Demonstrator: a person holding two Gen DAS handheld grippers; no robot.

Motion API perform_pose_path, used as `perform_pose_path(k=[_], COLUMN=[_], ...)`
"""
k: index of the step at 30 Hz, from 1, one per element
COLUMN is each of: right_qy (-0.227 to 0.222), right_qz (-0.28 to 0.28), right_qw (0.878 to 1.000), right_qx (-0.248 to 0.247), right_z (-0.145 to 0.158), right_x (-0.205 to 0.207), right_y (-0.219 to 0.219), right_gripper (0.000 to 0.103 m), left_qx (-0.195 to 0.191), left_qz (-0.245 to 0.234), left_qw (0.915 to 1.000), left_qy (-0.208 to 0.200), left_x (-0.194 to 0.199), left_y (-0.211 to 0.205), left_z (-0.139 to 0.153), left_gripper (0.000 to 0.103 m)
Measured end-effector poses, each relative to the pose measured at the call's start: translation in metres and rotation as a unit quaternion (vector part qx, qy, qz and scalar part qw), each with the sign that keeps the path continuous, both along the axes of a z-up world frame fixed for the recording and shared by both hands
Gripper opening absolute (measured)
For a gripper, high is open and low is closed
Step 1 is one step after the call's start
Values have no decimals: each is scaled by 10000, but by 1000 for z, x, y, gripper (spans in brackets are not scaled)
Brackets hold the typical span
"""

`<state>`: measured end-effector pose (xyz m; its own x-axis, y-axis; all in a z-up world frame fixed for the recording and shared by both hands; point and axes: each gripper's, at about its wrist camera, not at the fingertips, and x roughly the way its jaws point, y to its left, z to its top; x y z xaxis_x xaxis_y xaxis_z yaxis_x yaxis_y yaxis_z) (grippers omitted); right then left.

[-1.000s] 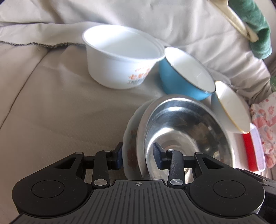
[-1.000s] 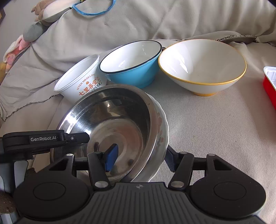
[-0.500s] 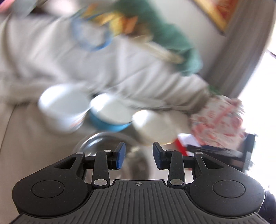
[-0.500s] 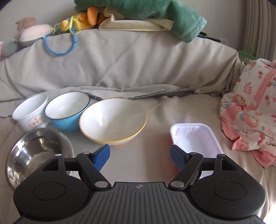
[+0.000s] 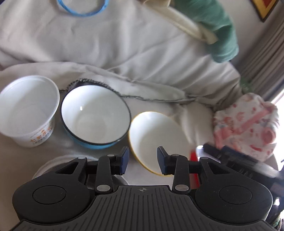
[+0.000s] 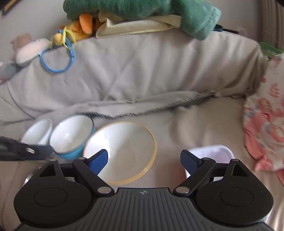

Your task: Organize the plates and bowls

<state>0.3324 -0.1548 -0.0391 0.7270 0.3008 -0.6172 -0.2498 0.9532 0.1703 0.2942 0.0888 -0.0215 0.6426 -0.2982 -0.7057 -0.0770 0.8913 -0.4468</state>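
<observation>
A white printed cup bowl (image 5: 28, 113), a blue bowl with white inside (image 5: 95, 115) and a white bowl with a yellow rim (image 5: 156, 136) stand in a row on the beige sofa cover. My left gripper (image 5: 142, 160) is open and empty above the front of them. Below its left finger shows the rim of the steel bowl stacked on a plate (image 5: 53, 162). My right gripper (image 6: 145, 159) is wide open and empty over the yellow-rimmed bowl (image 6: 122, 149). The blue bowl (image 6: 71, 135) and the cup bowl (image 6: 38, 131) lie to its left.
A red tray with a white inside (image 6: 214, 152) lies right of the bowls. Pink patterned cloth (image 5: 246, 122) is heaped at the right. The sofa back (image 6: 142, 71) carries a green towel (image 6: 150, 10), soft toys and a blue ring (image 6: 56, 60).
Both grippers let go of the steel bowl and plate stack, opened and pulled up and back. The stack now lies on the sofa at the front left.
</observation>
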Motion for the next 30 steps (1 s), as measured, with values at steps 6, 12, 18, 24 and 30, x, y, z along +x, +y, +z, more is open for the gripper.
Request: perform_pose_path(k=[6, 12, 18, 24, 30], right_qy=[294, 912, 1302, 1390, 1400], right_qz=[-402, -155, 213, 360, 502], right_qw=[9986, 9948, 9880, 9868, 9878], right_qx=[174, 428, 799, 742, 452], right_z=[-70, -93, -98, -93, -89], right_x=[32, 54, 65, 45, 14], right_y=[-5, 7, 17, 8, -7], right_gripper=[88, 75, 34, 33, 33], left_qx=[-97, -156, -265, 87, 244], left_qz=[-32, -32, -216, -556, -983], left_qw=[9993, 9985, 9977, 9974, 9915], left_qy=[371, 527, 591, 460, 820], left_x=[23, 52, 63, 42, 17], left_y=[9, 1, -11, -26, -48], left_z=[-45, -63, -70, -64, -57], left_gripper=[39, 35, 31, 31, 31])
